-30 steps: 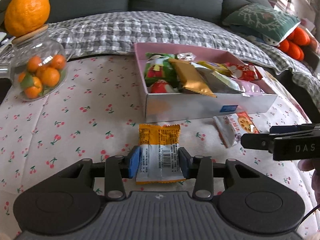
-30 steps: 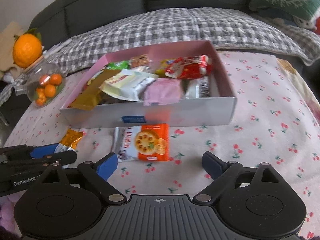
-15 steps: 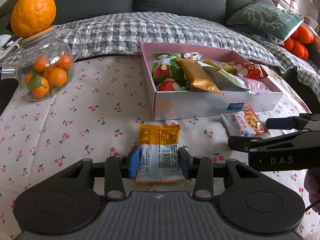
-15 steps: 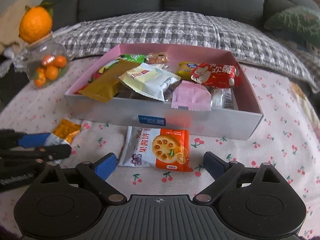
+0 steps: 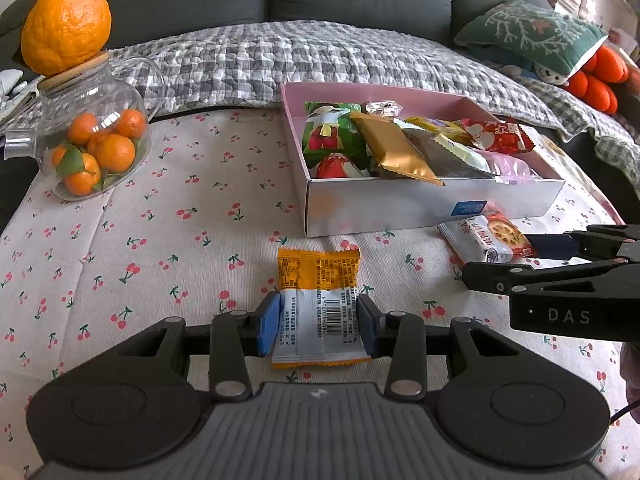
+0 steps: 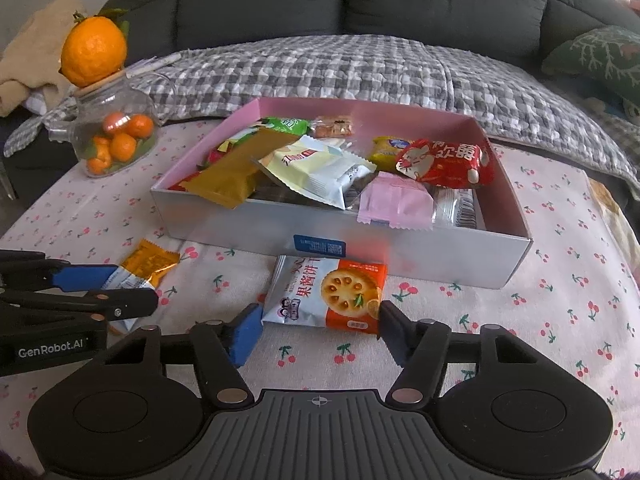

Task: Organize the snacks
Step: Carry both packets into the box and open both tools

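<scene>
most snacks already lay in the box (image 6: 400,256) at the far right of the table (image 5: 120,240). two were left outside. the left gripper (image 5: 319,322) was closed on the orange packet (image 5: 318,304), near the table's front edge, just short of the box. the right gripper (image 6: 316,326) stood open around the biscuit packet (image 6: 328,292), which lay against the box's near wall, pads not yet touching. both awaited boxing.

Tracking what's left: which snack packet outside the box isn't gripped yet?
The white-and-orange biscuit packet before the pink box; the open right tool only straddles it.
</scene>
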Demonstrator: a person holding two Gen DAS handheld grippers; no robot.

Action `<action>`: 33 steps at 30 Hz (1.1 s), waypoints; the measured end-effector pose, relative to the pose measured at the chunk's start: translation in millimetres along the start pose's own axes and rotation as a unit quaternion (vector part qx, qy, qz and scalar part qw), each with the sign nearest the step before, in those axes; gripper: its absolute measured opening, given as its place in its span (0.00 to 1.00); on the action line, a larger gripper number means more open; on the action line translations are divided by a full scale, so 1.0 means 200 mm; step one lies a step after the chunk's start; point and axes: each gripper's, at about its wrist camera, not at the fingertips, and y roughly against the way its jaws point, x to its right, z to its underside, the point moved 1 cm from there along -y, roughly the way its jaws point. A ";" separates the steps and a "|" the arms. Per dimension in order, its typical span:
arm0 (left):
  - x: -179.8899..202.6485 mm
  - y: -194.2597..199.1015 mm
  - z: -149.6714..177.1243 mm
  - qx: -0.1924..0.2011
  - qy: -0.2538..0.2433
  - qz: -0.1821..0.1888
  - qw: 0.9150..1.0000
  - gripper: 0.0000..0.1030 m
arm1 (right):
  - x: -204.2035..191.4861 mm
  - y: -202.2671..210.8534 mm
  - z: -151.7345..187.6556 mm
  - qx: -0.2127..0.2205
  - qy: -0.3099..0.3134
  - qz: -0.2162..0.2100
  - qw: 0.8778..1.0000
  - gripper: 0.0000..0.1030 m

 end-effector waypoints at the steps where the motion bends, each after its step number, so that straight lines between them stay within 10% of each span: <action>1: 0.00 0.00 0.00 -0.001 0.002 0.001 1.000 0.36 | 0.00 0.01 0.00 0.000 -0.001 -0.001 1.000 0.60; 33: 0.14 0.20 -0.12 0.039 0.002 0.051 0.998 0.35 | 0.30 0.30 -0.07 0.043 -0.100 -0.041 0.993 0.60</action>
